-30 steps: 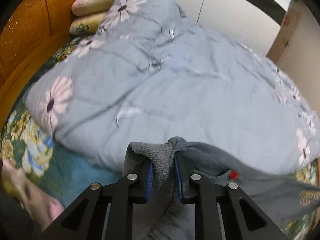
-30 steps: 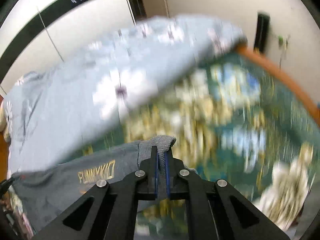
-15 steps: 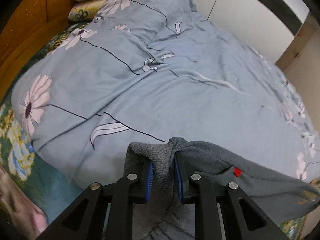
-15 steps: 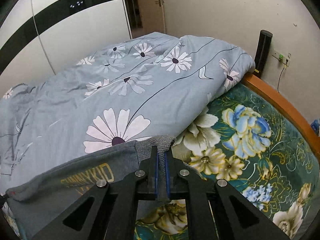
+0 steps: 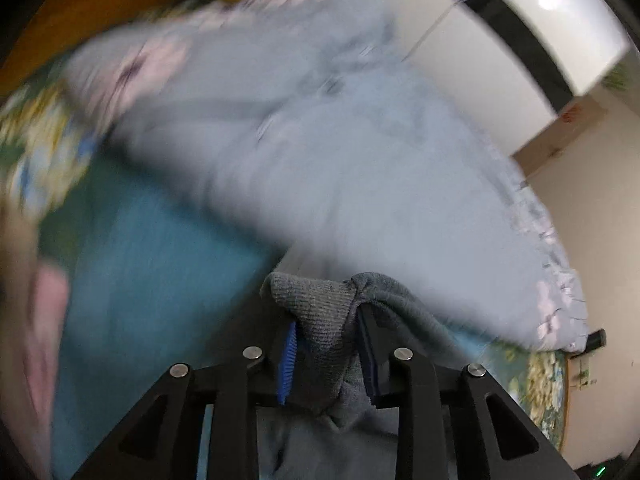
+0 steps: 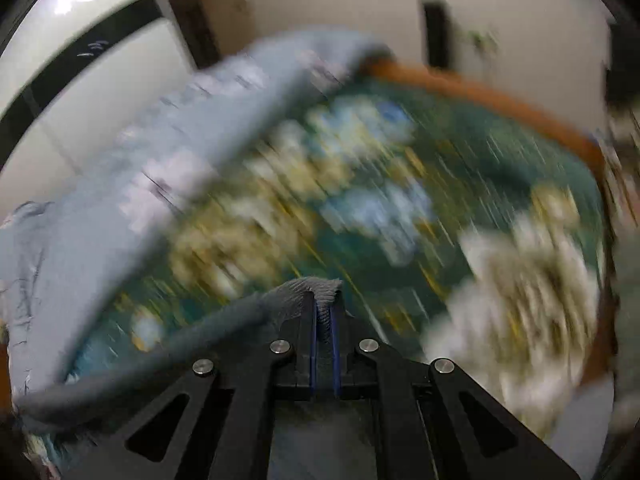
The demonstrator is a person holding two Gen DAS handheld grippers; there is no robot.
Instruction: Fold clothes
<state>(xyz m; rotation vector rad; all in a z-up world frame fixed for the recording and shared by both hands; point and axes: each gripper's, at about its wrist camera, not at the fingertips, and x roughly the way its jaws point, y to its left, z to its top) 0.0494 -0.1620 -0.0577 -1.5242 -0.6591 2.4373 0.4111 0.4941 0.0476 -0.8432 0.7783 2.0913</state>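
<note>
Both views heavily motion-blurred; background detail unreliable. Left gripper [image 5: 326, 354]: jaws clenched on a bunched, ribbed edge of the grey garment [image 5: 320, 316], cloth filling the gap between the blue pads; the fabric rises above the fingertips and drapes away to the right in this view, with more of it hanging below between the black gripper arms. Right gripper [image 6: 324, 312]: jaws pressed nearly together on another ribbed edge of the same grey garment [image 6: 304, 290], a thin layer pinched between the pads; from there the cloth runs as a taut band down and to the left edge of the view. The garment is thus held up between the two grippers, above the bed [image 6: 400, 208], not lying flat on it. Beyond the left gripper: a pale blue flowered quilt [image 5: 340, 160] heaped across the bed, a teal floral sheet [image 5: 160, 264] beside it. In the right view the same sheet shows green with yellow and white flowers, an orange-brown wooden bed frame [image 6: 500, 100] at its far side, a white wall behind.
</note>
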